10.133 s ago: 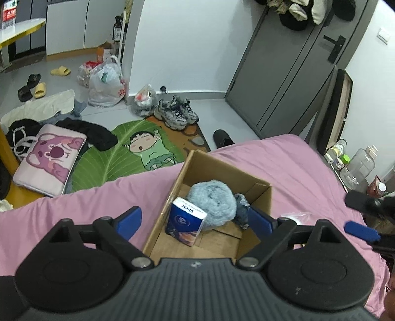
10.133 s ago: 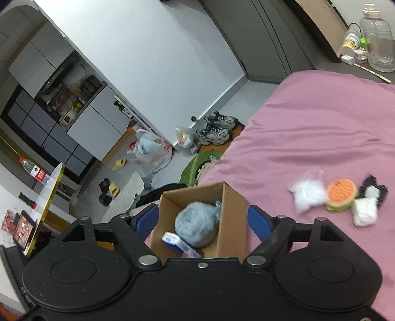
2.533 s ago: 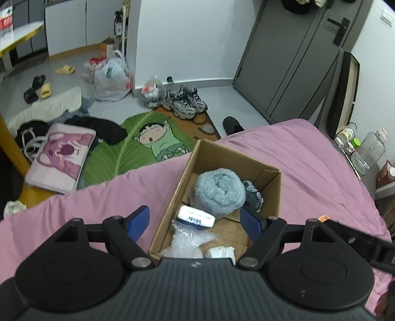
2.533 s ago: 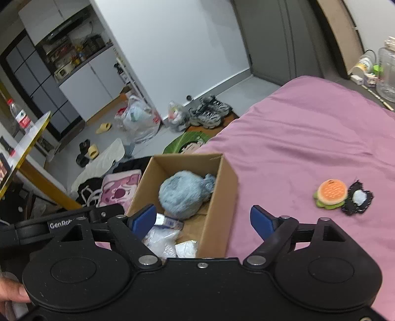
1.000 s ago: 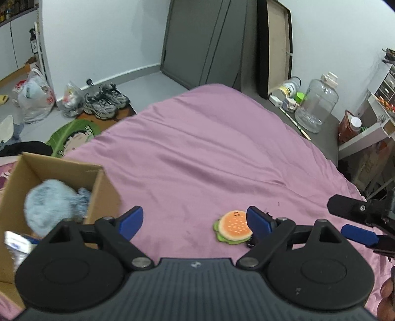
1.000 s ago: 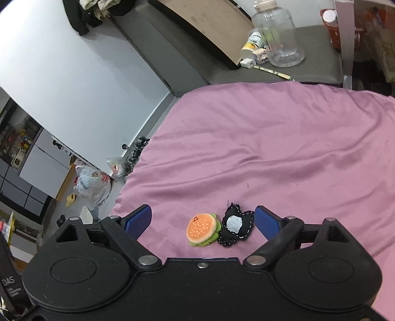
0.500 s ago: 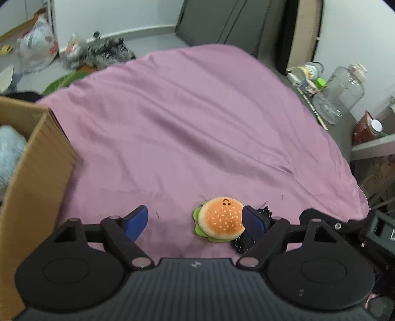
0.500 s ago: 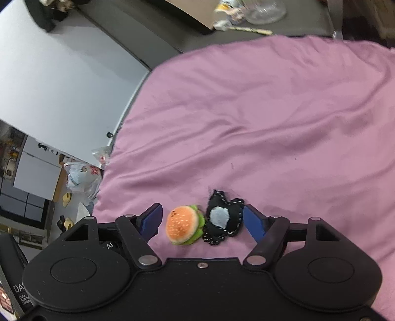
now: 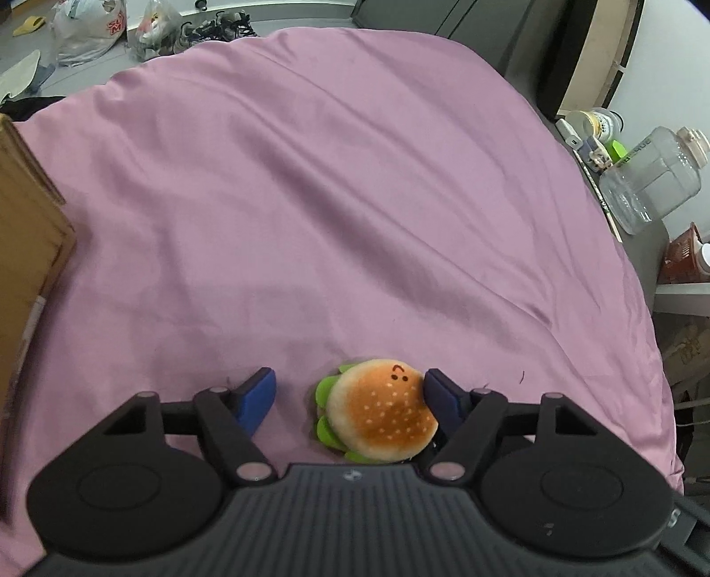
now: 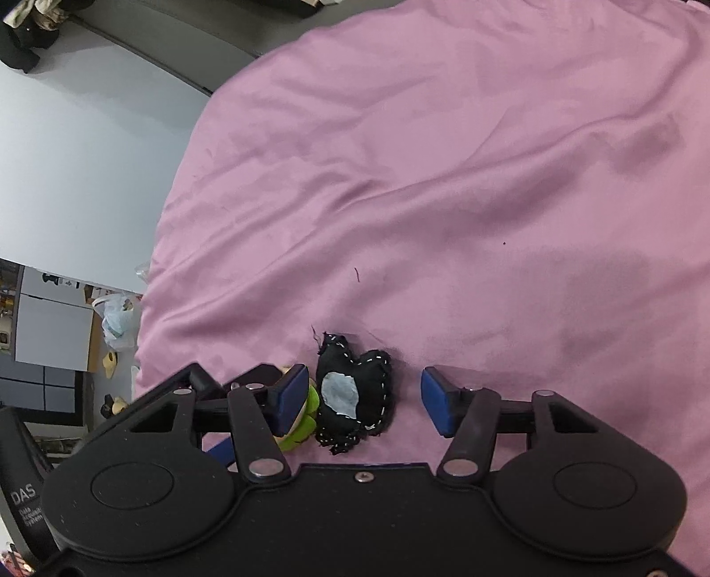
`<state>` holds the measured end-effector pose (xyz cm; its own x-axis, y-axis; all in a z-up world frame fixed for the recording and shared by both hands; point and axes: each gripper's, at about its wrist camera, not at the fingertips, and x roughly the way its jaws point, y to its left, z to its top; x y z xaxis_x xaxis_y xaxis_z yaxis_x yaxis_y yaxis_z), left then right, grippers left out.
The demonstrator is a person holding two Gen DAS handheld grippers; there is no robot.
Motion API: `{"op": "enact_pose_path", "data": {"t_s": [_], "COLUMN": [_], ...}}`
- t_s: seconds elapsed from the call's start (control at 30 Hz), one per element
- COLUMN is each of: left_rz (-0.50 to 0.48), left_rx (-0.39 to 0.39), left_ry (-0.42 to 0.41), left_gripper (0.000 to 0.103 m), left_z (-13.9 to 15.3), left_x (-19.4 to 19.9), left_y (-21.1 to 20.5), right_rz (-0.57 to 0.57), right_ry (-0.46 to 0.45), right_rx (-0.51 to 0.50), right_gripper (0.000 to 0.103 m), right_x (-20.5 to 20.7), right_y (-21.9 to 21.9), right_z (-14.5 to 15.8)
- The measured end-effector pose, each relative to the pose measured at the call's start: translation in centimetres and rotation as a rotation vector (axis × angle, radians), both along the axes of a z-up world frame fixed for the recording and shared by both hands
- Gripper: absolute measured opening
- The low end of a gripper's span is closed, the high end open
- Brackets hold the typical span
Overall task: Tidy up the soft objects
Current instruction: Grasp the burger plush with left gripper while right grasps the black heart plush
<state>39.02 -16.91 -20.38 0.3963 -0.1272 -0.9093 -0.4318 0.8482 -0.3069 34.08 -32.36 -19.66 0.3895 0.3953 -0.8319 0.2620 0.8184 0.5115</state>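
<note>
A plush hamburger (image 9: 379,410) lies on the pink bedsheet (image 9: 333,186) between the open fingers of my left gripper (image 9: 348,395); its right fingertip touches the bun. A black felt heart with a pale blue patch (image 10: 353,393) lies beside the burger, between the open fingers of my right gripper (image 10: 364,399). The burger's green edge (image 10: 306,424) shows behind my right gripper's left finger. The cardboard box (image 9: 26,248) stands at the left edge of the left wrist view.
A clear plastic jug (image 9: 652,177) and small containers stand on a ledge past the bed's right edge. Plastic bags (image 9: 84,26) and shoes lie on the floor beyond the bed. The bed's edge drops off at the left of the right wrist view.
Both grippers have moved down and closer to the bed. The burger now sits between the left fingers and the black heart between the right fingers.
</note>
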Motion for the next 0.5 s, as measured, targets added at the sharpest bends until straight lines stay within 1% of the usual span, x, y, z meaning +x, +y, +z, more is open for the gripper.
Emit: {"op": "enact_pose_path", "data": {"t_s": [0.07, 0.1, 0.13, 0.17, 0.23, 0.33, 0.37, 0.4, 0.43, 0.47, 0.5], "left_rz": [0.0, -0.004, -0.004, -0.001, 0.008, 0.019, 0.025, 0.03, 0.032, 0.033, 0.032], "left_rx": [-0.008, -0.014, -0.02, -0.02, -0.027, -0.027, -0.02, -0.015, -0.014, -0.015, -0.011], "left_ry": [0.005, 0.004, 0.004, 0.009, 0.003, -0.004, -0.007, -0.012, -0.016, -0.021, -0.029], "left_gripper": [0.073, 0.069, 0.057, 0.05, 0.046, 0.045, 0.045, 0.045, 0.045, 0.045, 0.045], "left_z": [-0.2, -0.2, -0.2, -0.2, -0.1, 0.4, 0.7, 1.0, 1.3, 1.5, 2.0], "left_x": [0.2, 0.3, 0.4, 0.3, 0.1, -0.5, -0.7, -1.0, -1.2, -1.5, -1.9], "left_y": [-0.4, -0.6, -0.7, -0.7, -0.3, 0.5, 0.7, 1.1, 1.4, 1.7, 2.0], "right_rz": [0.004, 0.01, 0.014, 0.021, 0.042, 0.059, 0.059, 0.064, 0.07, 0.077, 0.083], "right_ry": [0.0, 0.0, 0.002, 0.004, 0.007, 0.004, 0.004, 0.005, 0.003, -0.001, -0.01], "right_rx": [0.001, 0.001, 0.0, -0.004, -0.015, -0.035, -0.038, -0.043, -0.044, -0.048, -0.056], "right_gripper": [0.056, 0.055, 0.055, 0.055, 0.054, 0.044, 0.035, 0.029, 0.028, 0.023, 0.021], "right_x": [0.1, 0.1, 0.1, 0.2, 0.2, 0.3, 0.3, 0.2, 0.2, 0.1, 0.0], "right_y": [0.1, 0.2, 0.3, 0.4, 0.9, 1.6, 1.8, 2.0, 2.3, 2.6, 2.9], "right_z": [-0.1, -0.1, -0.1, -0.2, -0.4, -0.5, -0.5, -0.6, -0.6, -0.6, -0.5]}}
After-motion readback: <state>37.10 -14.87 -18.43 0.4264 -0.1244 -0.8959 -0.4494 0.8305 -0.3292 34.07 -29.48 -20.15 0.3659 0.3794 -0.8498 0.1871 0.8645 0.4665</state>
